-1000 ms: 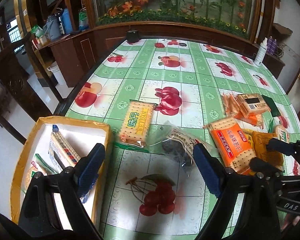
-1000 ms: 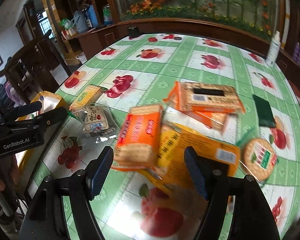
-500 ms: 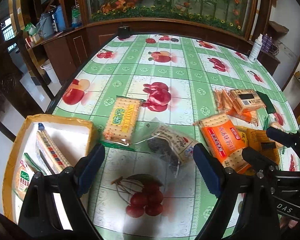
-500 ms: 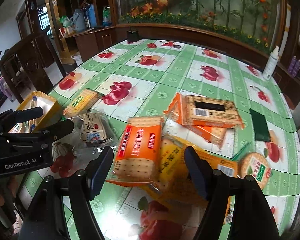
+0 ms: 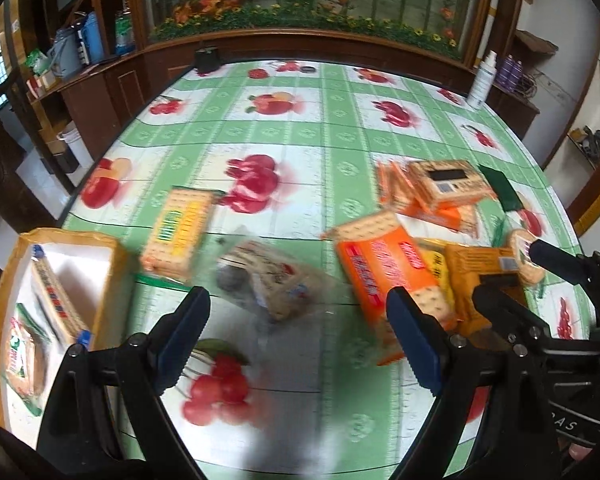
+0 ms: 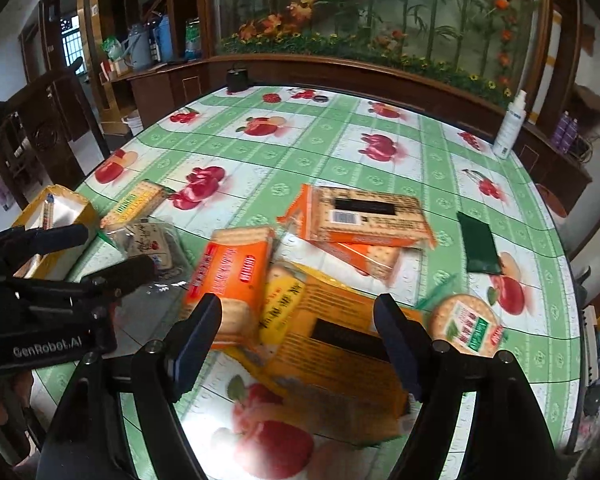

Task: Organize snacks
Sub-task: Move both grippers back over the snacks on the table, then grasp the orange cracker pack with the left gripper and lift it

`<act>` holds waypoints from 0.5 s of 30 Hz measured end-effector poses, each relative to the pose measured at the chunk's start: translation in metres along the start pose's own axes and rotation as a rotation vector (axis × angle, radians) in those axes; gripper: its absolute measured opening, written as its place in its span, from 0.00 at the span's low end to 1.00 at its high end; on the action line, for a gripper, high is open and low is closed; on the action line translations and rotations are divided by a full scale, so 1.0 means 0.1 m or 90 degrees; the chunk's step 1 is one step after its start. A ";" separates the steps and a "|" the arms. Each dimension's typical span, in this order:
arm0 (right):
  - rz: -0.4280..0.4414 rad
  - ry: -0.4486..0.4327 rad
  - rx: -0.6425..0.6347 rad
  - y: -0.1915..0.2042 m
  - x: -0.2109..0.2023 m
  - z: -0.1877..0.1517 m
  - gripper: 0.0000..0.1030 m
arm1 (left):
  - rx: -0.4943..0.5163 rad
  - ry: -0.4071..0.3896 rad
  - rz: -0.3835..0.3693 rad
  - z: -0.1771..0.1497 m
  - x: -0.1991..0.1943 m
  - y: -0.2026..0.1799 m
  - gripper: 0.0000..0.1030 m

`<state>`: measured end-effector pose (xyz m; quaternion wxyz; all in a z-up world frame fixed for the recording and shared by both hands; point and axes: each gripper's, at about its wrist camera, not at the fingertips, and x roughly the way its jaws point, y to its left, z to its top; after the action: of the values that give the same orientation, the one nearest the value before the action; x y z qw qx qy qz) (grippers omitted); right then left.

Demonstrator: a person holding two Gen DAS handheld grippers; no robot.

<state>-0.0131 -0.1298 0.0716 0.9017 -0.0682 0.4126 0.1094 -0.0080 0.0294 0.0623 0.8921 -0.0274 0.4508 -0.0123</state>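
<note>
My left gripper (image 5: 298, 336) hangs open over the table with nothing between its fingers. Just ahead of it lies a clear bag of dark snacks (image 5: 260, 280). A yellow cracker pack (image 5: 178, 232) rests beside an open cardboard box (image 5: 66, 236) that holds several packs. My right gripper (image 6: 298, 340) hovers over a yellow-orange bag (image 6: 332, 344), its jaws opening and the pads clear of it. An orange cracker pack (image 6: 232, 276) leans on that bag near the left finger. The right gripper (image 5: 528, 276) also shows at the right of the left wrist view.
Stacked orange cracker boxes (image 6: 364, 216), a round cracker pack (image 6: 466, 328) and a dark green packet (image 6: 478, 246) lie further right. A white spray bottle (image 6: 508, 128) and a small black object (image 6: 236, 78) stand at the far edge. The left gripper (image 6: 96, 254) is close by.
My left gripper has shifted right, away from the box, so the clear bag is now centred ahead of it. The right gripper's jaws have widened and it has shifted slightly over the pile.
</note>
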 end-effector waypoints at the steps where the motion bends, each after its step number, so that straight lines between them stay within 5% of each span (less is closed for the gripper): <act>1: 0.000 0.000 0.005 -0.04 -0.01 -0.01 0.76 | 0.000 0.002 -0.003 -0.01 0.01 -0.03 0.87; 15: -0.010 0.000 0.022 -0.28 -0.07 -0.11 0.76 | -0.015 0.014 0.021 -0.04 0.15 -0.07 0.87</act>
<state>-0.0182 -0.1604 0.0710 0.9035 -0.0558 0.4142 0.0953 -0.0019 0.0213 0.0481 0.8868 -0.0306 0.4611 0.0076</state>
